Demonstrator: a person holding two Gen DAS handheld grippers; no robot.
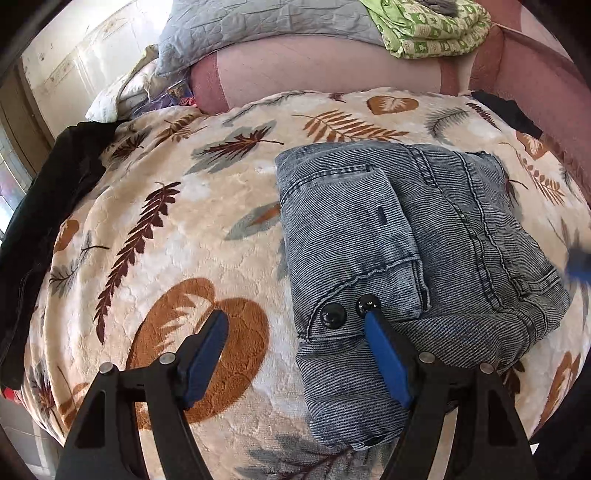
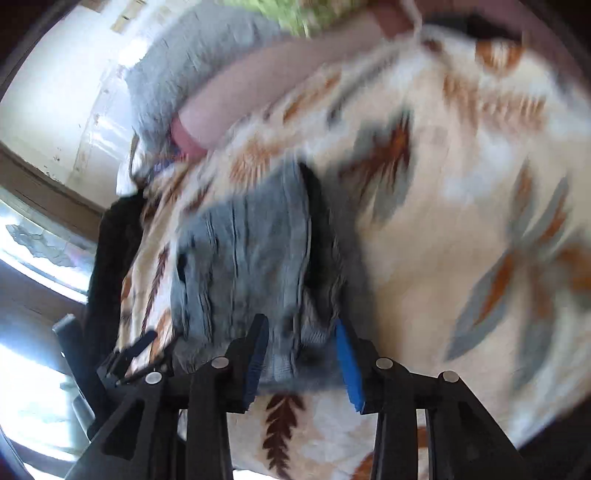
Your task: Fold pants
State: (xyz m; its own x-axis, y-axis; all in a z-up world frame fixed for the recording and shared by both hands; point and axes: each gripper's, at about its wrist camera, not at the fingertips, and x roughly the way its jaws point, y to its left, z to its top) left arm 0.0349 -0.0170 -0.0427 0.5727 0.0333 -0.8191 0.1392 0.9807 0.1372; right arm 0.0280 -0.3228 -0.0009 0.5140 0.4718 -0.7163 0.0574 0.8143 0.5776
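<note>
Grey-blue jeans (image 1: 424,236) lie folded into a compact bundle on a cream blanket with leaf prints (image 1: 184,221), two black buttons showing near their front edge. My left gripper (image 1: 291,317) is open and points down at the bundle's left edge: its right fingertip is over a button, its left one over bare blanket. The right wrist view is blurred by motion. There my right gripper (image 2: 301,325) has its jaws apart at the near edge of the jeans (image 2: 240,251), denim showing between the pads without a clear pinch. It shows as a blue blur (image 1: 580,262) in the left view.
A black garment (image 1: 48,221) hangs over the blanket's left edge and another dark cloth (image 1: 517,114) lies at the far right. Behind are a pink padded edge (image 1: 314,70), a grey quilted pillow (image 1: 258,33) and a green patterned cloth (image 1: 436,29).
</note>
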